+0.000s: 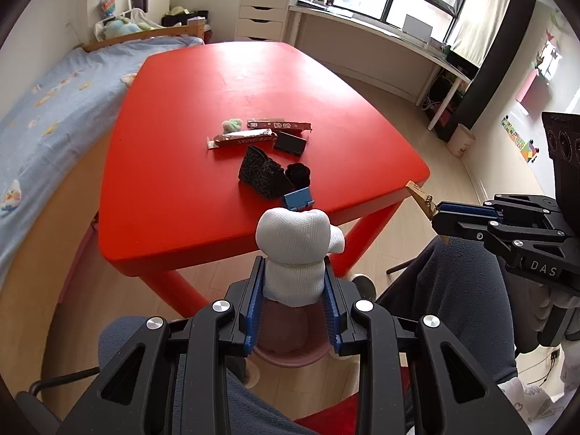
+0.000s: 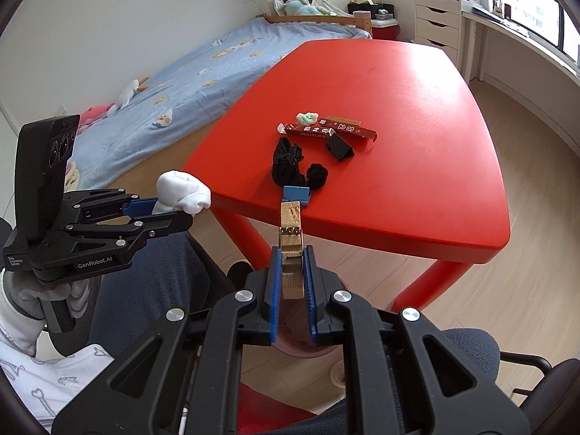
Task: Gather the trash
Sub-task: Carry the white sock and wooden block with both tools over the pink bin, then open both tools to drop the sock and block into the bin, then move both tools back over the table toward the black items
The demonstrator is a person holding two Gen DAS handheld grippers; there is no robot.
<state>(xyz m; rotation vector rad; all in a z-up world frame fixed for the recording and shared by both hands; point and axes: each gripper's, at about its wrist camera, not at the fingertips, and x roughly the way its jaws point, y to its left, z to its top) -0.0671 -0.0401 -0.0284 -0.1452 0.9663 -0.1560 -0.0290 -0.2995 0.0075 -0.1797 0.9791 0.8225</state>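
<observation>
My left gripper is shut on a rolled white sock, held off the near edge of the red table; it also shows in the right wrist view. My right gripper is shut on a wooden clothespin, also seen in the left wrist view. On the table lie two brown wrappers, a pale green wad, a black box, a black patterned pouch, a black ball and a blue clip.
A pink bin sits on the floor under my left gripper, between the person's knees. A bed runs along the table's left side. A white desk and drawers stand at the back.
</observation>
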